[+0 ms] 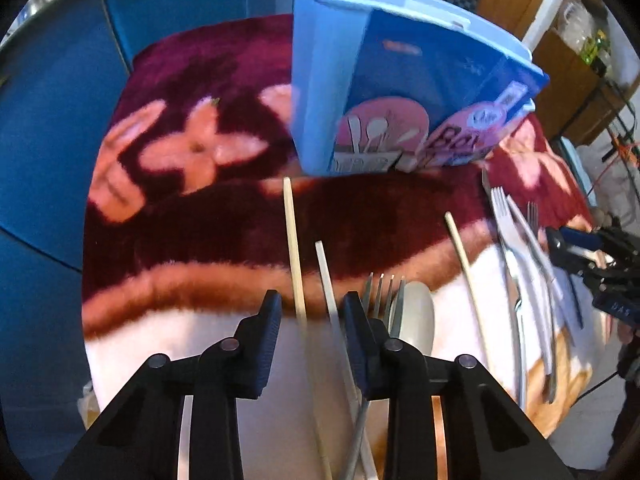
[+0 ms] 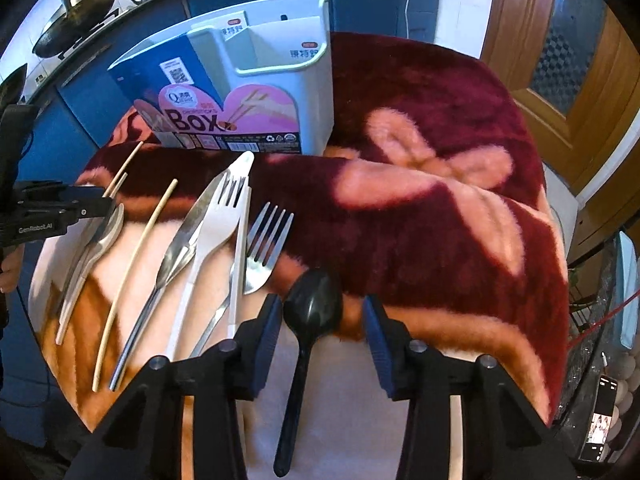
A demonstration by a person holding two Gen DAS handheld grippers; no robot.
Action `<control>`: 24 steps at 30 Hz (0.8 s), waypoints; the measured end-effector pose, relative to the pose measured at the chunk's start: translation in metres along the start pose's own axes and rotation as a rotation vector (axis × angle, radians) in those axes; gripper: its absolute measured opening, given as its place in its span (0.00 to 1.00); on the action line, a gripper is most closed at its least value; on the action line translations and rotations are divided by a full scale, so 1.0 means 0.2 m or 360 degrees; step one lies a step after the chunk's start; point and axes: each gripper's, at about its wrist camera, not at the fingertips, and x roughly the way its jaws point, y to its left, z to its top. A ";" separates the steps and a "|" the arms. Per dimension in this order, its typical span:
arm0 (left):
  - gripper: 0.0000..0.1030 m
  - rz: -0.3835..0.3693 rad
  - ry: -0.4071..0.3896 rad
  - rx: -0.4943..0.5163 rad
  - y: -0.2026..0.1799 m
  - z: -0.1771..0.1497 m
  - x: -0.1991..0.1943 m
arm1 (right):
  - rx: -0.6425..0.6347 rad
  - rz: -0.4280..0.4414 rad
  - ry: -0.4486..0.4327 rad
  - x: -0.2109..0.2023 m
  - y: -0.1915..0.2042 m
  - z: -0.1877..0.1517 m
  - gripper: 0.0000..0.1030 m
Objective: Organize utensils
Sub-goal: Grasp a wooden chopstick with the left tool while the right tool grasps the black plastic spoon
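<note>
Both grippers' jaws stand apart; the utensil holder [image 2: 256, 92] label reads "Box", left gripper [image 2: 60, 210] "GenRobot.AI".

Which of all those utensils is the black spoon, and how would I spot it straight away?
Start at the tall blue utensil box standing on the dark red flowered blanket, then come toward the camera past the row of cutlery. The black spoon lies between the open fingers of the right gripper, right of the steel fork. It alone is black.
</note>
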 end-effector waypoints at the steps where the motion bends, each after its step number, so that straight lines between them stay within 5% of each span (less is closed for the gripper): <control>1: 0.32 -0.0016 -0.0010 -0.0006 0.00 0.00 -0.02 | 0.0007 0.0012 0.0002 0.00 -0.01 0.00 0.44; 10: 0.32 0.0000 -0.0042 -0.0078 0.07 0.07 -0.02 | -0.0001 0.0036 -0.0004 0.00 -0.02 0.00 0.43; 14: 0.31 -0.0015 -0.0031 -0.0106 0.08 0.12 0.01 | -0.0013 0.0005 -0.0003 0.01 -0.01 0.01 0.35; 17: 0.18 -0.0044 -0.0006 -0.0123 0.09 0.15 0.03 | -0.0024 0.0006 0.0010 0.01 -0.02 0.02 0.33; 24: 0.05 -0.0067 0.0055 -0.0151 0.06 0.18 0.06 | -0.0019 0.0004 0.0008 0.02 -0.02 0.03 0.32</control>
